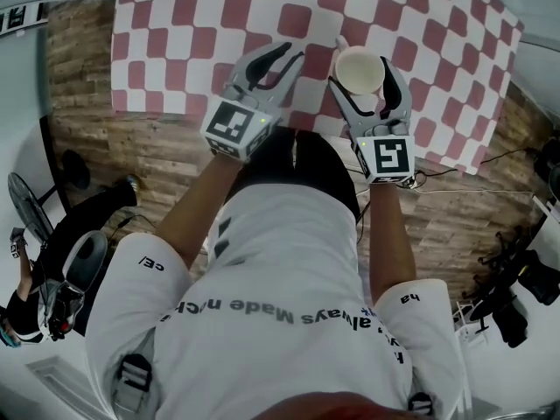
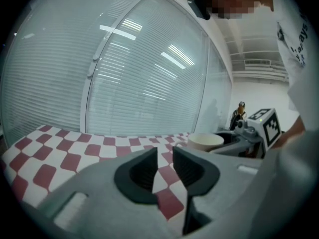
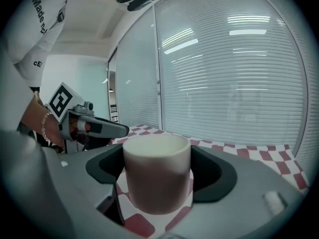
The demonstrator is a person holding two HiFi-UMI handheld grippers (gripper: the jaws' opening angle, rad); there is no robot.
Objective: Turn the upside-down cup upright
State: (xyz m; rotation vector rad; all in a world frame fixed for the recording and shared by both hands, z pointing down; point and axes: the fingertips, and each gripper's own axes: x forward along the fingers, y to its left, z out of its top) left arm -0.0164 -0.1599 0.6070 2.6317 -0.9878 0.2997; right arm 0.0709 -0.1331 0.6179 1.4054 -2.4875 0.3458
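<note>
The right claw (image 1: 365,84) holds a cream, plain-sided cylindrical cup (image 1: 359,66) between its dark pads, one pad against each side of the cup's wall. The cup stands upright with its open mouth facing up; the head view looks straight down into its pale inside. In the right gripper view the cup (image 3: 157,180) fills the gap between the jaws, and red and white squares show under its base. It seems to be held just clear of the cloth.

The left claw (image 1: 293,53) is alongside, level with the right one and apart from it. In the left gripper view the left claw (image 2: 164,156) is closed down to a thin slit with nothing in it, and the cup (image 2: 205,142) shows off to the right.

Both claws are over the near edge of a worktop covered in a red-and-white checked cloth (image 1: 175,24). The worktop stands on a wood-plank floor (image 1: 96,103). A glass wall with horizontal blinds (image 2: 139,73) rises behind it.
</note>
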